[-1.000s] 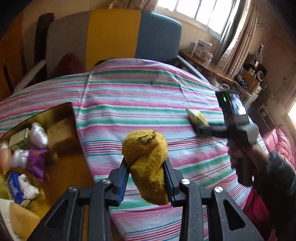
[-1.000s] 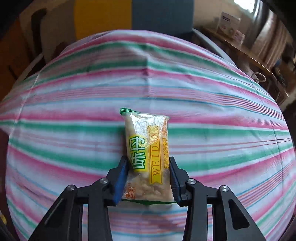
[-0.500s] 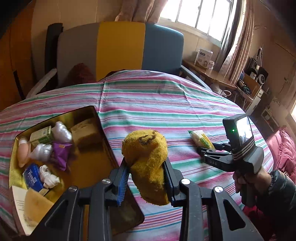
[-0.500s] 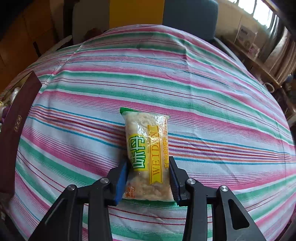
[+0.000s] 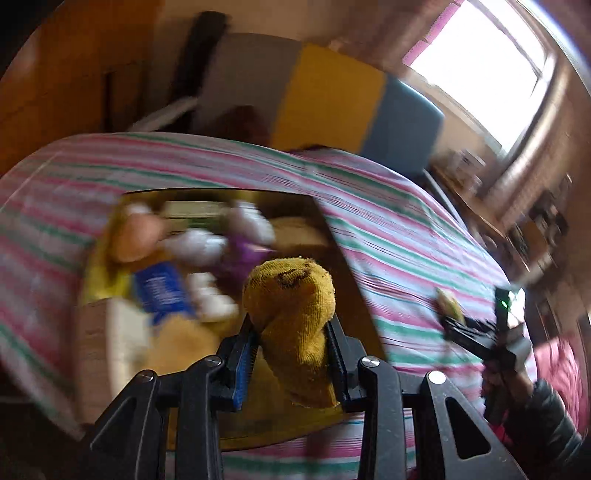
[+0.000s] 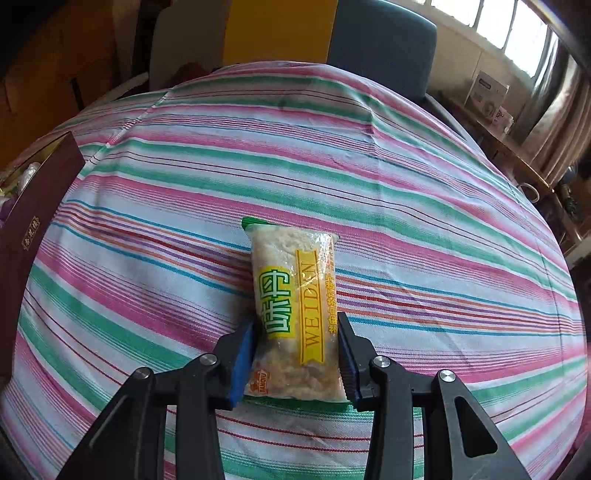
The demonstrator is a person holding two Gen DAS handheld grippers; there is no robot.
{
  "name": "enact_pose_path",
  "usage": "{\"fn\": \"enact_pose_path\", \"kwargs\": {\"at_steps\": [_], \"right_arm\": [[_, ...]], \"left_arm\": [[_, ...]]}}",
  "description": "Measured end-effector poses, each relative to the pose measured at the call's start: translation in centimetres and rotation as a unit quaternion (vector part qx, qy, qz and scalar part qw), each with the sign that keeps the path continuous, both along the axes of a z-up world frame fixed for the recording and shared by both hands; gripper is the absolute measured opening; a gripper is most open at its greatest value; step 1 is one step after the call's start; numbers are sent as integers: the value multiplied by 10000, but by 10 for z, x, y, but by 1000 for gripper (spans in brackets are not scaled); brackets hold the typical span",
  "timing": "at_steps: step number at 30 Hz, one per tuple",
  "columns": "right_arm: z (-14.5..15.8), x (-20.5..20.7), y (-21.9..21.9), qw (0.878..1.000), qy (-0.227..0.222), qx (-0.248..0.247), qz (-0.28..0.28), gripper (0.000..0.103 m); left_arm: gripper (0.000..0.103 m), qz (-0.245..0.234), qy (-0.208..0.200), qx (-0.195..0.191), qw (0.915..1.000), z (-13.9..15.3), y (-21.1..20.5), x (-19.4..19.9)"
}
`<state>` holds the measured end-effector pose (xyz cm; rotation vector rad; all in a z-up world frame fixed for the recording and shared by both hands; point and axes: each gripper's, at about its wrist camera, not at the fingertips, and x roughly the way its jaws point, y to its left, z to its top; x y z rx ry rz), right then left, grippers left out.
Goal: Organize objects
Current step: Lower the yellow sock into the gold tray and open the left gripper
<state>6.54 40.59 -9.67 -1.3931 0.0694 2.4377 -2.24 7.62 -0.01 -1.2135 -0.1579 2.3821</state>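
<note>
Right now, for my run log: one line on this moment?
left gripper: shut on yellow cloth, over box | right gripper: shut on snack packet

There are two grippers: the left gripper (image 5: 291, 345) and the right gripper (image 6: 297, 352). There is one yellow knitted sock (image 5: 293, 317) and one snack packet (image 6: 295, 314). One open box (image 5: 343, 266) stands on one striped tablecloth (image 6: 369, 166). Inside the box the things are blurred, so I cannot count them exactly; one blue packet (image 5: 162, 291) is visible. One multicoloured chair (image 6: 280, 33) is behind the table.
</note>
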Motion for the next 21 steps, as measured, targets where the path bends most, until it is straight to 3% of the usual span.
{"fn": "enact_pose_path", "kwargs": {"at_steps": [6, 12, 21], "right_arm": [[1, 0, -2, 10000, -1, 78, 54, 41], [2, 1, -3, 9999, 0, 111, 80, 41], [2, 0, -2, 9999, -6, 131, 105, 41]], "left_arm": [[34, 388, -102, 17, 9992, -8, -39, 4], [35, 75, -202, 72, 9997, -14, -19, 8], [35, -249, -413, -361, 9982, -35, 15, 8]]}}
